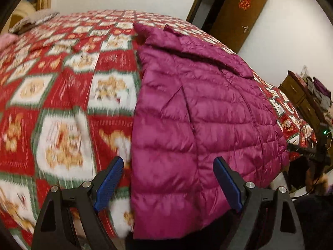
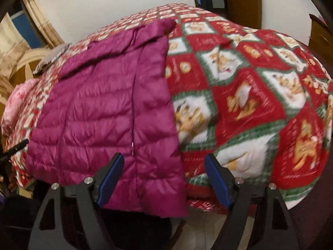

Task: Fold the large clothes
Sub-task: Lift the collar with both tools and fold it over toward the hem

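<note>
Two claws are mine, one in each hand, and both stand wide apart with nothing pinched between the blue pads. My left gripper [image 1: 168, 160] hangs above the near edge of the bed [image 1: 68, 95], its left pad over the patterned blanket and its right pad over the purple puffer jacket [image 1: 199, 112]; the jacket's left edge runs between the fingers, though neither pad presses on it as far as I can see. My right gripper [image 2: 164, 158] hangs likewise over the jacket's [image 2: 104, 108] other side, with the garment's right edge and its bottom corner showing between the pads, untouched.

Most of the jacket lies flat along the bed, its collar end toward the far edge and its hem draped over the near edge. That hem is cut off behind my own black finger frames, so how far it hangs down I cannot tell. A fold of cloth lies across the upper part; whether it is a sleeve or a hood I cannot make out.

Blur smears the blanket [image 2: 249, 95] squares, so their figures read only as tan shapes on white and red. A brown door [image 1: 239, 14] stands open beyond the far corner, the room behind it dark. Pink bedding [image 2: 12, 104] at the left edge is half hidden, and a dark rod [image 2: 14, 148] pokes in there, its origin out of frame.
</note>
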`<state>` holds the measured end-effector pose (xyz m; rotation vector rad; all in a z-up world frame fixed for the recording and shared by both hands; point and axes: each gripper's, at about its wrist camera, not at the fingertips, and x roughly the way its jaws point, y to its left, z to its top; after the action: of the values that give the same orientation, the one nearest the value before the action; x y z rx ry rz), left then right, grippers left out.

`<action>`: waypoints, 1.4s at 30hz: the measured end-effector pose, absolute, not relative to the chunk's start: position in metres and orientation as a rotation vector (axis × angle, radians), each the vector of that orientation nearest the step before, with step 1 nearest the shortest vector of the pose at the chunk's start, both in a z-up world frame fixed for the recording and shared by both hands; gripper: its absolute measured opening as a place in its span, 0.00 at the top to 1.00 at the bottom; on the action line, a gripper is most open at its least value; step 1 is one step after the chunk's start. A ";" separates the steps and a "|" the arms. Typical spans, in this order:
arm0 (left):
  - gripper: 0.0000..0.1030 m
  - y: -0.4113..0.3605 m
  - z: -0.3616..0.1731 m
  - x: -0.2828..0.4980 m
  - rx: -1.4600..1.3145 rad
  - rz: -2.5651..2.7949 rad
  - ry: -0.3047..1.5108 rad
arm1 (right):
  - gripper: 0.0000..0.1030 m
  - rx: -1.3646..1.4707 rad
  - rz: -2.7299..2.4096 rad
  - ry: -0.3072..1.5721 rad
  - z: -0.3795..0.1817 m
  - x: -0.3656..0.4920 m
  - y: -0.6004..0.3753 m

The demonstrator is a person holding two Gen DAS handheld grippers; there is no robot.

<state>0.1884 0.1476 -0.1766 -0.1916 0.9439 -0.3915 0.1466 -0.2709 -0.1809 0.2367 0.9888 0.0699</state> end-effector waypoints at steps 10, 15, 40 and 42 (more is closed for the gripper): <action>0.15 0.142 -0.193 0.167 -0.227 -0.451 0.951 | 0.22 0.280 0.154 1.119 -0.223 0.141 -0.255; 0.44 0.142 -0.193 0.165 -0.263 -0.492 0.963 | 0.60 0.331 0.205 1.136 -0.231 0.140 -0.255; 0.96 0.142 -0.095 0.123 -0.375 -0.713 0.616 | 0.87 0.513 0.414 0.768 -0.108 0.092 -0.253; 0.96 0.142 -0.078 0.113 -0.369 -0.740 0.576 | 0.87 0.499 0.417 0.741 -0.096 0.083 -0.255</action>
<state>0.1131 0.1418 -0.0785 -0.3686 0.5758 -0.7402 0.0832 -0.2548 -0.0963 0.4994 0.7406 0.4170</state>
